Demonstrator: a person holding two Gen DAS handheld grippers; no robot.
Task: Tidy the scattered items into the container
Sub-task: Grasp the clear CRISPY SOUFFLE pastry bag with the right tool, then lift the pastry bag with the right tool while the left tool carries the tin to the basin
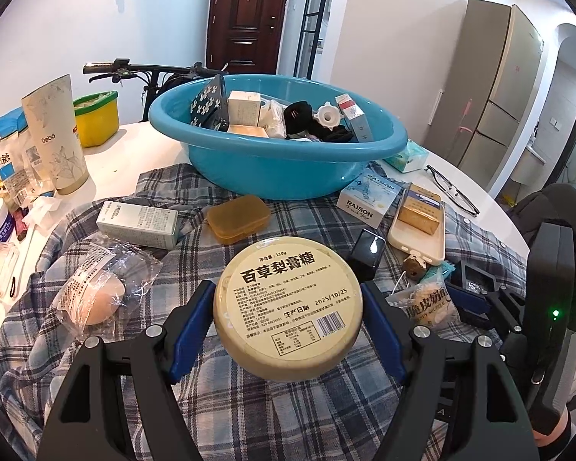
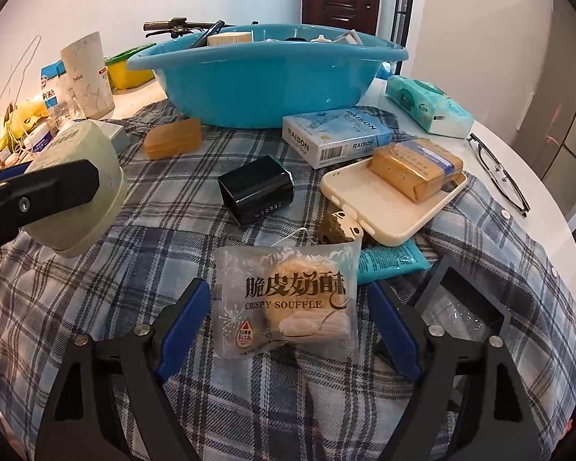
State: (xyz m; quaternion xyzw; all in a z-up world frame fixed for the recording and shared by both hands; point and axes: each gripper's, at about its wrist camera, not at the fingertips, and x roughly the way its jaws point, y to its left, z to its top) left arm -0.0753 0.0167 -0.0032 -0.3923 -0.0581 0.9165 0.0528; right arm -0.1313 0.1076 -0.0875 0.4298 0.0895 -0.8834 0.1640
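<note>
Round cream candy tin [image 1: 288,307], clamped in the left gripper [image 1: 288,326], hangs above the plaid cloth [image 1: 249,415]; carry it level over the blue plastic basin [image 1: 288,165], then release. The right gripper [image 2: 288,330] straddles the clear souffle packet [image 2: 288,303], unclenched.

The basin [image 2: 267,77] is set at the far side of the cloth [image 2: 134,288]. Near it, the cigarette carton [image 2: 336,138] is placed right of the pill case [image 2: 172,139]; the souffle packet [image 2: 286,307] is laid nearest.
</note>
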